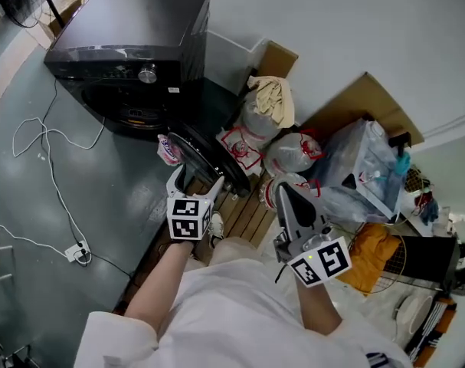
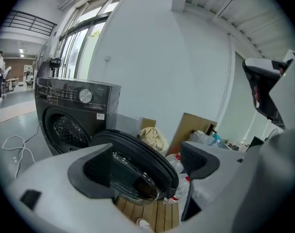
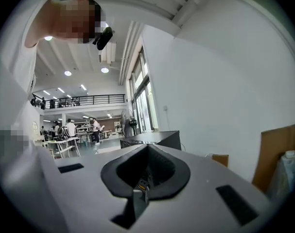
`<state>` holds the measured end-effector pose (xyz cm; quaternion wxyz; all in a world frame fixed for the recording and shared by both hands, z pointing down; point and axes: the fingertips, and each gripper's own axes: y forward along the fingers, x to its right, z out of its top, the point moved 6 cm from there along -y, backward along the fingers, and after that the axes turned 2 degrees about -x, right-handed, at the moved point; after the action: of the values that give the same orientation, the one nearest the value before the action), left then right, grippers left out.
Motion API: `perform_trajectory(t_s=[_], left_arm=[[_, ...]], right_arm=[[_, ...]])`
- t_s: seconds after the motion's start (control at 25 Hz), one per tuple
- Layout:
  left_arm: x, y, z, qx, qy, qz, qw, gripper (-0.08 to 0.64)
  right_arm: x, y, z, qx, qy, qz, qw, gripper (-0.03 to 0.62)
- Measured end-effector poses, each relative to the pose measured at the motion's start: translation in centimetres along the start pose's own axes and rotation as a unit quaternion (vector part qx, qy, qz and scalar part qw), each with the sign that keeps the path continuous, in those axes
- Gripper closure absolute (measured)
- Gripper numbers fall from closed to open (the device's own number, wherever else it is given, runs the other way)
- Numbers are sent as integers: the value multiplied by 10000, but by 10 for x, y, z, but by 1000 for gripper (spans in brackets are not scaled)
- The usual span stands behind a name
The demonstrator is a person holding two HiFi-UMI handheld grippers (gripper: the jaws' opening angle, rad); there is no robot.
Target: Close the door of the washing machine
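Left gripper (image 1: 195,184): jaws are held wide apart, with nothing clamped. The door (image 1: 210,159) is framed between them in the left gripper view; contact cannot be confirmed. Right gripper (image 3: 146,173): jaws are pressed together, empty, and held up away from the door.

The door is found swung fully open, out to the right of the washing machine (image 1: 132,44). It is round, with a thick black rim and a domed glass bowl (image 2: 130,176). The perforated drum (image 2: 64,129) is left exposed. Slatted wooden boards (image 1: 243,217) are seen beneath the door.
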<state>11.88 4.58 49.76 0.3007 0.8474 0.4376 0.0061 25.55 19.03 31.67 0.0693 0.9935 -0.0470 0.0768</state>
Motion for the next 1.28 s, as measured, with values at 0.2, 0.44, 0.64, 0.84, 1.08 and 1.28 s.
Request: perform_trajectory(t_s=[0.2,0.44,0.64,0.84,1.08,1.28], left_arm=[[0,44,4,-360,40,293,9989,146],[-7,93,-1,-649,-176,641,9957,146],[-11,117,-9,-716,-606,932,9912,146],[-11,142,-23,-983,-1000,981,9852,146],[-9,157,-20,-988,-1073,1064,9836,146],[-13,160,-21,-957,-1180,1092,9823,146]], right_arm=[[33,26,-7,-1,223,148,9996,600],[53,48,-15,-122,256,215,9994,600],[71,58,-26,-388,320,192,9985,600],[82,85,-37,-622,374,353,9967,600],[88,120,-48,-730,479,628,9942,600],[93,137,-49,-730,520,830,9925,600]])
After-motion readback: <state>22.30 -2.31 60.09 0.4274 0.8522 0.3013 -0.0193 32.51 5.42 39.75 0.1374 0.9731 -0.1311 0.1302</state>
